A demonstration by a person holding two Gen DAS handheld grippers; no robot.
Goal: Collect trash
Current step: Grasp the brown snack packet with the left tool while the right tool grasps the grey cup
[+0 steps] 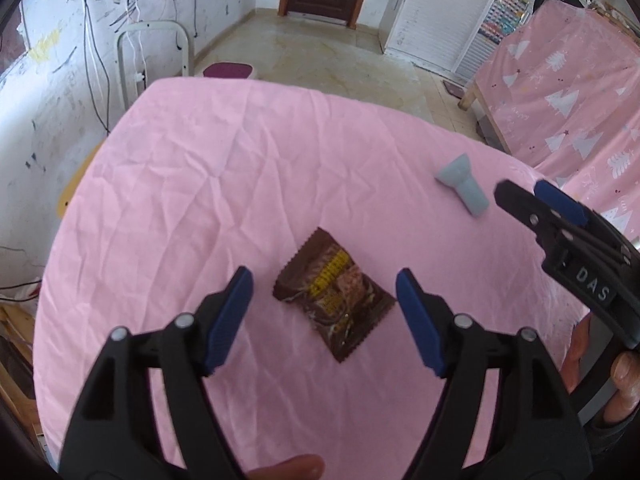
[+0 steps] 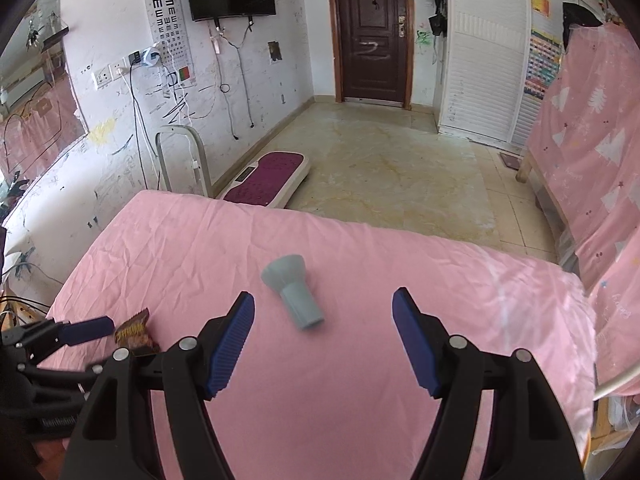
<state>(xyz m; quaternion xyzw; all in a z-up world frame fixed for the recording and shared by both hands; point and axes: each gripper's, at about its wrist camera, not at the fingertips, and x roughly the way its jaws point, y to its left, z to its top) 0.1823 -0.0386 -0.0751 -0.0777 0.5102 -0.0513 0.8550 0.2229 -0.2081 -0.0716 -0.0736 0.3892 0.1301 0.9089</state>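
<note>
Wrapper [image 1: 334, 294], brown and crinkled, lies flat on pink cloth [image 1: 200, 168] between wide-open, empty left gripper [image 1: 324, 316] fingers; likely light, limp, slippery, best pinched across its puffed middle; right gripper [image 2: 323, 338] open, empty.

White letters "DAS" stand on a black block of the right gripper [image 1: 520, 196], seen from the left wrist view. On the wall an eye chart [image 2: 167, 20] shows rows of the letter E turned various ways. The brown snack wrapper [image 1: 333, 305] bears yellow print, too blurred to read
</note>
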